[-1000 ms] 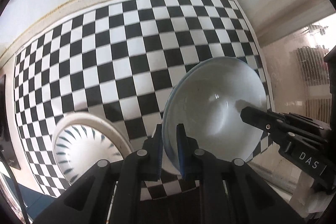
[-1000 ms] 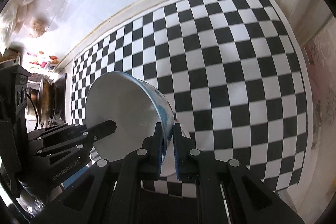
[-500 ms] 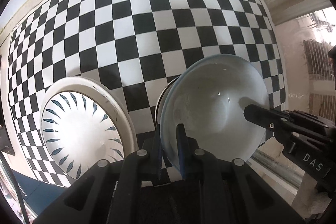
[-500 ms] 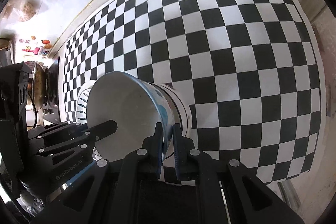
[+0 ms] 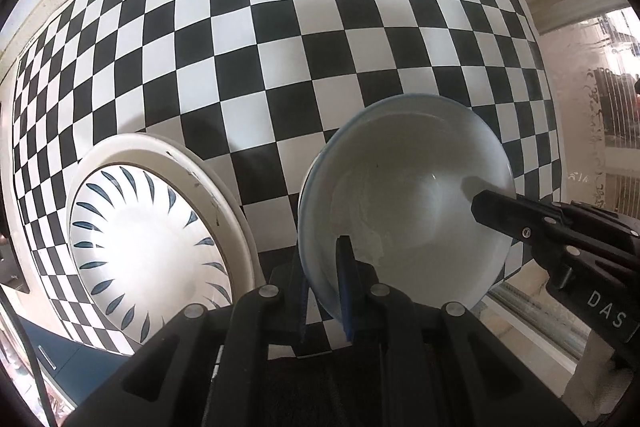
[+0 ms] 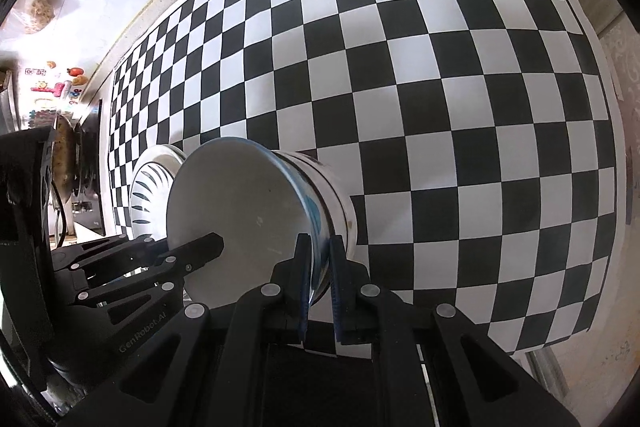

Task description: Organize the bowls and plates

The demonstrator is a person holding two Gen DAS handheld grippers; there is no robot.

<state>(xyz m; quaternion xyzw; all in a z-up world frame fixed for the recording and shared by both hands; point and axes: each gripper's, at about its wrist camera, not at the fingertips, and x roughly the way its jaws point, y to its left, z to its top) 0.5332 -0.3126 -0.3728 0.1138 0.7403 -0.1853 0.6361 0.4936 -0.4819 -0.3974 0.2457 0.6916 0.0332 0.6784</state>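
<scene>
Both grippers (left [image 5: 325, 281], right [image 6: 319, 277]) pinch one bowl's [image 5: 404, 195] rim.

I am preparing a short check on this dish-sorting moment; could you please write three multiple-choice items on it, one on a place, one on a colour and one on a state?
1. Where does the patterned plate lie relative to the bowl in the left wrist view?
A. To its left
B. Inside it
C. To its right

2. What colour are the marks on the plate?
A. Red
B. Dark blue
C. Green

3. How is the bowl held?
A. By neither gripper
B. By the left gripper only
C. By both grippers on its rim

Answers: 1 A, the plate lies left of the bowl on the checkered mat. 2 B, dark blue leaf-like strokes ring its centre. 3 C, the left gripper and the right gripper each have fingers clamped on the rim at opposite sides.
</scene>
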